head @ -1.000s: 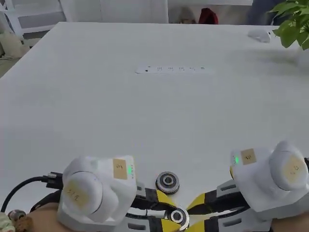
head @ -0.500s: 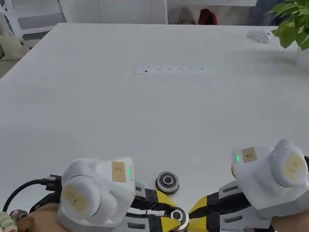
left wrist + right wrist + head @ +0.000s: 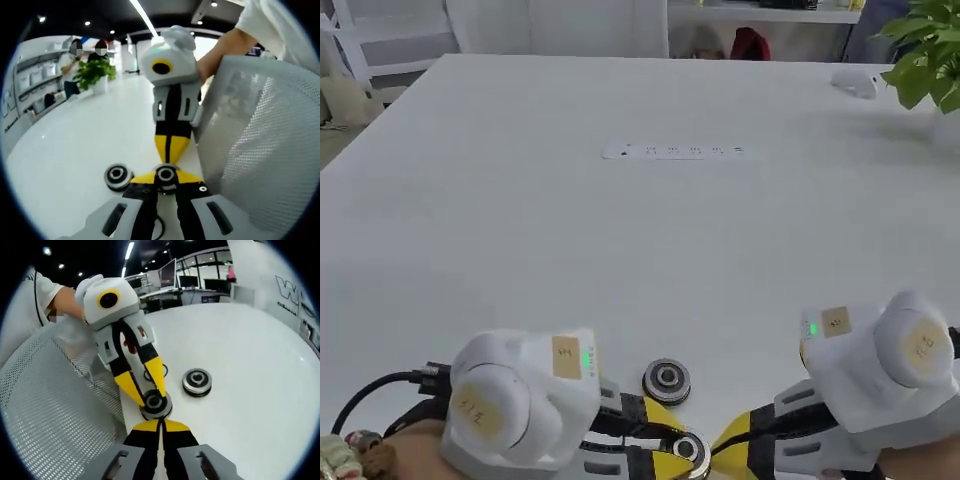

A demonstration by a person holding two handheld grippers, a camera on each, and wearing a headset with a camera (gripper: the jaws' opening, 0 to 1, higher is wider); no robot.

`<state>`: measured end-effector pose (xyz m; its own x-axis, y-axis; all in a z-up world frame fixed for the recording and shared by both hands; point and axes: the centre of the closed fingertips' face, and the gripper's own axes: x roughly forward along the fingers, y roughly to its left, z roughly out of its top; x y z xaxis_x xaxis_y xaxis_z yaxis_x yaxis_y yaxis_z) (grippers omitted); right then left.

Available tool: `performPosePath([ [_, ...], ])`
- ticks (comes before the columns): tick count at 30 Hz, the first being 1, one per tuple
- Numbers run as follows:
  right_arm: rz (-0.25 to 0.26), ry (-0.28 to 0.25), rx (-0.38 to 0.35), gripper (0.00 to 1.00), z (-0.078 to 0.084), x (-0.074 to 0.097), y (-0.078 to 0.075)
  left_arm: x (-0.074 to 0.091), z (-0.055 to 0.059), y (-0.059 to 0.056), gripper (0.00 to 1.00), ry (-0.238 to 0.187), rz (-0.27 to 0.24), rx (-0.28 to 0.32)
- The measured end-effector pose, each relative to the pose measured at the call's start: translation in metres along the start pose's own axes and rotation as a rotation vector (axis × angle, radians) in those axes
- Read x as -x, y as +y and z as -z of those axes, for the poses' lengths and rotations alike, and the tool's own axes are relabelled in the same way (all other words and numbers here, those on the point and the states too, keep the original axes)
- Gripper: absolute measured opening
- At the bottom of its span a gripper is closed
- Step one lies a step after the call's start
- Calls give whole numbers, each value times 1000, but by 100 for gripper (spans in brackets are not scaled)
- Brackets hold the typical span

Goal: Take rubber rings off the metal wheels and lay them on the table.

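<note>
wall lettering (image 3: 288, 288) beginning "W", rest cut off

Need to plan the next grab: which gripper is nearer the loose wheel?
Left. The left gripper, clamping the other wheel, lies right beside the loose wheel; the right gripper sits beyond the clamped one.

I see a big white table (image 3: 500, 220). A long white power strip (image 3: 675, 151) lies flat near the middle. A small white thing (image 3: 855, 82) sits far off by the back right corner. One round metal wheel (image 3: 667, 380) lies flat close to me. A second wheel (image 3: 690, 447) sits just beside it, nearer the table's edge.
</note>
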<state>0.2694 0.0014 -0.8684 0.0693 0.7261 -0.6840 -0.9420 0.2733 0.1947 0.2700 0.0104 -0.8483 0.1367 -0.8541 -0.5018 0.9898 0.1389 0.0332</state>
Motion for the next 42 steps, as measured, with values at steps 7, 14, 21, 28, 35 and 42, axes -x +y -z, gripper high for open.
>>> performPosePath([
  [7,-21,-35,-122,0,0,3,0,0,0,1,14,1,-1,-7],
  [14,-56,-102,-286,0,-4,9,-3,1,0,1,14,2,-1,-13],
  [21,-102,-163,-435,0,-6,11,-4,0,0,1,13,2,-4,-13],
  [28,-62,-143,-331,0,-4,7,-5,0,1,2,13,1,-7,-11],
  [35,-18,-99,-125,0,-2,2,-4,0,1,2,13,-1,-7,-12],
  [42,-7,-72,19,10,-1,0,-6,0,1,3,13,-8,-7,-6],
])
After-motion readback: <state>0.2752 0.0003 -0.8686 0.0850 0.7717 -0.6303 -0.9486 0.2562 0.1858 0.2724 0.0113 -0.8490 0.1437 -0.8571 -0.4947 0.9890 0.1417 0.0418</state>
